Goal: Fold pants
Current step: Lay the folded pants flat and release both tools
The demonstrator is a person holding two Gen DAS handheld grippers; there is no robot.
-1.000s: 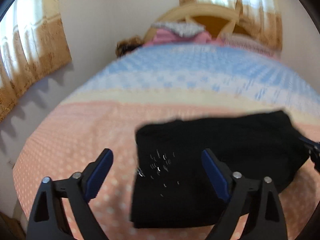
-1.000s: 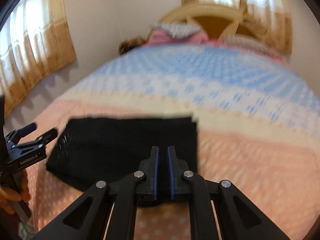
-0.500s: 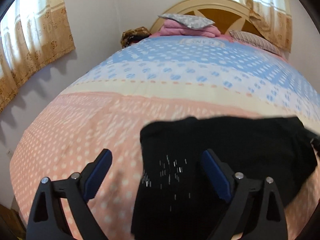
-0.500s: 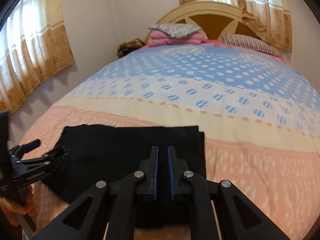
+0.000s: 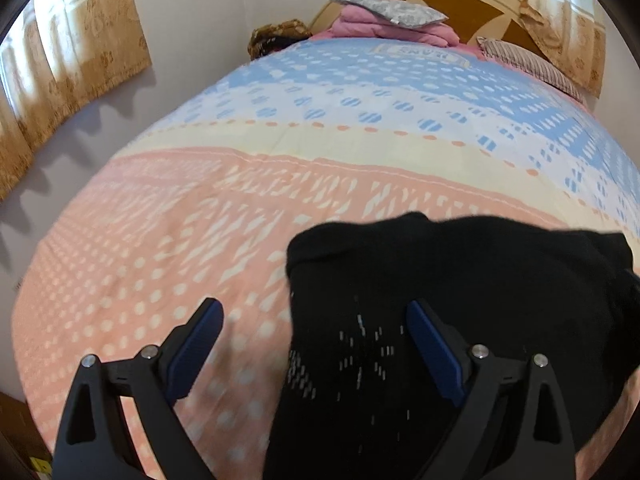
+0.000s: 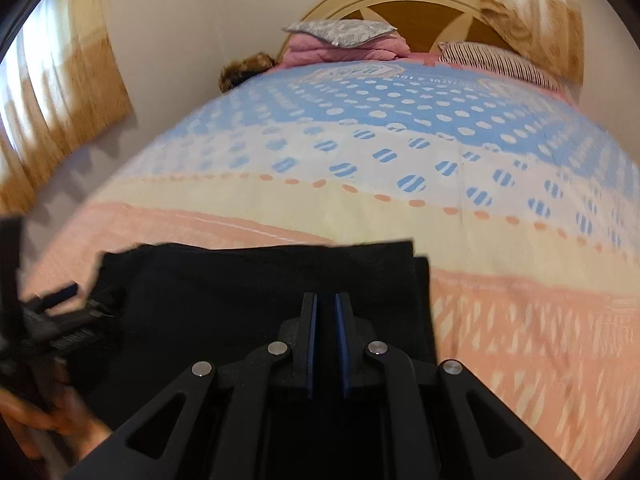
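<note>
The black pants [image 5: 460, 292] lie folded in a dark block on the pink part of the bedspread; a small silver pattern shows on their near left part. My left gripper [image 5: 314, 314] is open and empty, its fingers straddling the pants' left edge from above. In the right wrist view the pants [image 6: 248, 284] lie as a flat rectangle. My right gripper [image 6: 325, 304] is above their near right part, jaws nearly together with a narrow gap and nothing visibly between them. The left gripper [image 6: 64, 312] shows at the pants' left end in the right wrist view.
The bedspread [image 5: 320, 184] has pink, cream and blue dotted bands. Pillows and a folded pink blanket [image 5: 384, 24] are stacked at the wooden headboard [image 6: 404, 8]. A wall with a curtain [image 5: 72, 60] runs along the bed's left side.
Both cameras have dropped and moved in toward the pants, which now fill more of each view. The pants' far left corner looks more bunched. Jaw positions are unchanged.
</note>
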